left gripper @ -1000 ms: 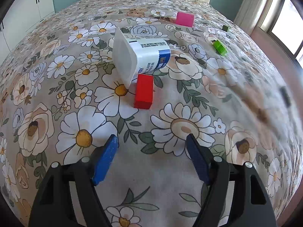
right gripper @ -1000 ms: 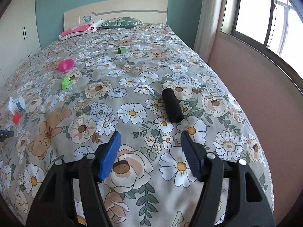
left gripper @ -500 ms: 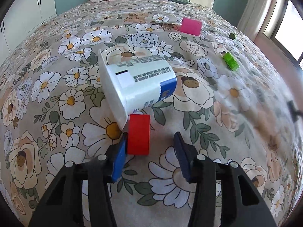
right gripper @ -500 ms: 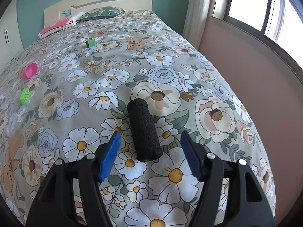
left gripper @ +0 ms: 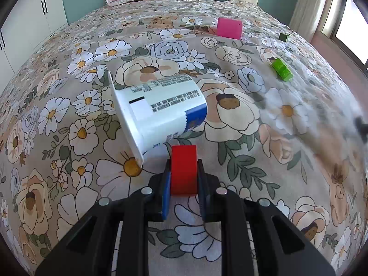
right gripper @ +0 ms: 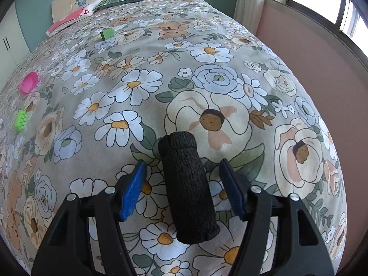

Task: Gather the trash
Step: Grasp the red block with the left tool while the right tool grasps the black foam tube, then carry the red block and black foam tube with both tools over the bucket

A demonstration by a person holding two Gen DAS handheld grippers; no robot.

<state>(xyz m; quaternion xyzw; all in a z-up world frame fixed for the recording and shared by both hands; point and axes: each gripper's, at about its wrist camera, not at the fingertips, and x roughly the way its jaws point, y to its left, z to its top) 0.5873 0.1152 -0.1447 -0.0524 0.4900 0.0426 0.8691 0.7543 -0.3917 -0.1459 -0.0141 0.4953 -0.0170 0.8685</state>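
black fingers [left gripper: 205,184], blue pads [right gripper: 133,188], silver screws [left gripper: 147,191]

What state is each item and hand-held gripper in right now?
left hand-held gripper: shut on red block
red block: clamped, on the bedspread
white cup: tipped on its side
right hand-held gripper: open, straddling black roll
black roll: lying flat, not gripped
pink bowl: tilted, mouth showing

L gripper [left gripper: 184,179] moved in, clamped red block [left gripper: 184,170]. R gripper [right gripper: 182,188] dropped to straddle black roll [right gripper: 187,188], pads apart.
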